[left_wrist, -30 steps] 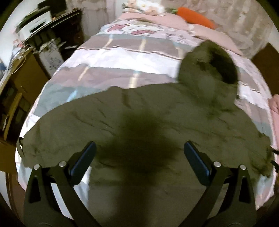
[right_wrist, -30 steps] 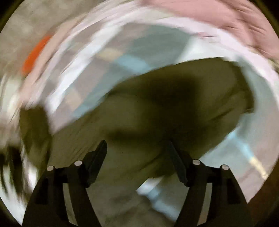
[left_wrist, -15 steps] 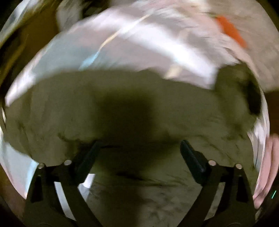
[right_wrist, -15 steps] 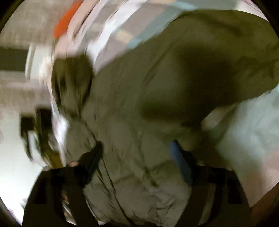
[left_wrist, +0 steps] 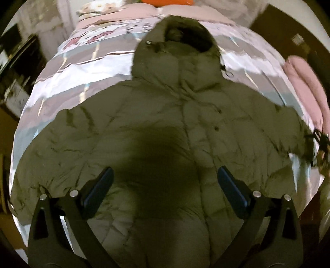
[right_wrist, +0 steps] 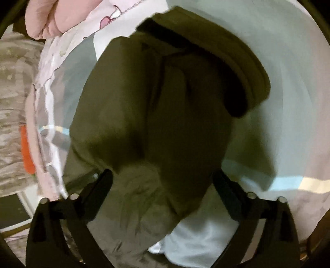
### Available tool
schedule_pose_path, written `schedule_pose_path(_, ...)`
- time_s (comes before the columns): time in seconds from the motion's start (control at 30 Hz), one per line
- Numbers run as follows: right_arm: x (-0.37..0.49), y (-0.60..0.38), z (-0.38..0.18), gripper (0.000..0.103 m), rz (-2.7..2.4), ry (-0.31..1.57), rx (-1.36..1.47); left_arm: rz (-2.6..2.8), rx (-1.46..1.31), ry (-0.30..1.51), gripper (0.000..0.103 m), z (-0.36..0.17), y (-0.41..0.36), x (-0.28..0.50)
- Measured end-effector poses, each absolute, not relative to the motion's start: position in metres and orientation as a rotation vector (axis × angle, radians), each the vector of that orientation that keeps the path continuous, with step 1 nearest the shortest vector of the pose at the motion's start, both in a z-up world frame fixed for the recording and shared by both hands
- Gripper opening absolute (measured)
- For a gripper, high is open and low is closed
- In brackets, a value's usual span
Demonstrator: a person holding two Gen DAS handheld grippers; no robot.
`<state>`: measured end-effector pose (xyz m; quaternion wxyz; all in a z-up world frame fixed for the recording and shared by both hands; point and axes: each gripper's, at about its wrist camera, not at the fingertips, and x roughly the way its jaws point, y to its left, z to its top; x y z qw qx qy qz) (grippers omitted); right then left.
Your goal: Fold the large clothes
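Note:
An olive puffer jacket [left_wrist: 185, 123] lies front up and spread across the bed, its hood [left_wrist: 181, 41] at the far end. My left gripper [left_wrist: 165, 175] hovers open over the jacket's chest, with nothing pinched between its fingers. In the right wrist view, one sleeve [right_wrist: 154, 103] runs away from me and ends in a folded cuff [right_wrist: 237, 72]. My right gripper [right_wrist: 163, 177] is low over that sleeve and its jaws are closing. The sleeve's near part lies between them, but the pads do not press on it.
The bed has a striped pink, white and pale blue cover [left_wrist: 82, 68]. An orange pillow [left_wrist: 165, 1] lies at its head and a pink blanket [left_wrist: 305, 82] along the right edge. Dark furniture [left_wrist: 20, 55] stands left of the bed.
The left view swung from the jacket's left part to centre over its chest, with the hood now straight ahead. The right gripper rolled and dropped from the jacket body onto the sleeve.

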<state>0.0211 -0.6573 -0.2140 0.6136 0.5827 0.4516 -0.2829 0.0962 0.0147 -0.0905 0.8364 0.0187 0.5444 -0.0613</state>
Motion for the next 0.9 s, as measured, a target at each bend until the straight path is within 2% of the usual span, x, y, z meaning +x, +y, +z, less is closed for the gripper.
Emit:
schedule_pose_path(0.03,0.031,-0.652,-0.213,0.014,-0.629,1.036,1.324,-0.136,0.053,1.157,0.101,-0.093,0.012,0.100)
schedule_pose_path(0.07,0.035,-0.651,-0.203,0.008,-0.611,1.006,1.301,-0.141,0.070,1.165,0.101,-0.094,0.008,0.098)
schedule_pose_path(0.13,0.040,-0.649,-0.183,0.005,-0.615,0.935,1.247,-0.135,0.081,1.169,0.101,-0.103,0.005,0.105)
schedule_pose_path(0.23,0.055,-0.627,-0.112,0.004,-0.511,0.779,1.071,-0.115,0.047,1.169,0.101,-0.102,0.010,0.106)
schedule_pose_path(0.37,0.073,-0.541,-0.032,0.004,-0.269,0.654,0.853,-0.082,-0.033,1.175,0.101,-0.102,0.028,0.115)
schedule_pose_path(0.47,0.094,-0.428,0.005,0.004,-0.042,0.668,0.623,-0.062,-0.077,1.181,0.101,-0.103,0.041,0.119)
schedule_pose_path(0.57,0.107,-0.334,-0.007,0.004,0.152,0.792,0.430,-0.037,-0.099,1.182,0.101,-0.107,0.049,0.122)
schedule_pose_path(0.6,0.109,-0.308,-0.020,0.008,0.208,0.852,0.381,-0.031,-0.097,1.182,0.101,-0.108,0.050,0.122)
schedule_pose_path(0.67,0.112,-0.261,-0.049,0.034,0.315,1.009,0.275,-0.015,-0.088,1.188,0.101,-0.112,0.052,0.123)
schedule_pose_path(0.7,0.111,-0.246,-0.061,0.053,0.333,1.065,0.219,-0.013,-0.089,1.192,0.101,-0.113,0.054,0.122)
schedule_pose_path(0.73,0.109,-0.239,-0.067,0.061,0.331,1.079,0.179,-0.011,-0.095,1.197,0.101,-0.115,0.056,0.123)
schedule_pose_path(0.77,0.110,-0.237,-0.068,0.063,0.325,1.078,0.162,-0.007,-0.103,1.202,0.101,-0.117,0.058,0.124)
schedule_pose_path(0.83,0.108,-0.253,-0.062,0.077,0.313,1.063,0.166,-0.001,-0.115,1.205,0.101,-0.120,0.061,0.125)
schedule_pose_path(0.9,0.117,-0.255,-0.054,0.087,0.283,1.024,0.212,-0.004,-0.130,1.222,0.101,-0.128,0.064,0.130)
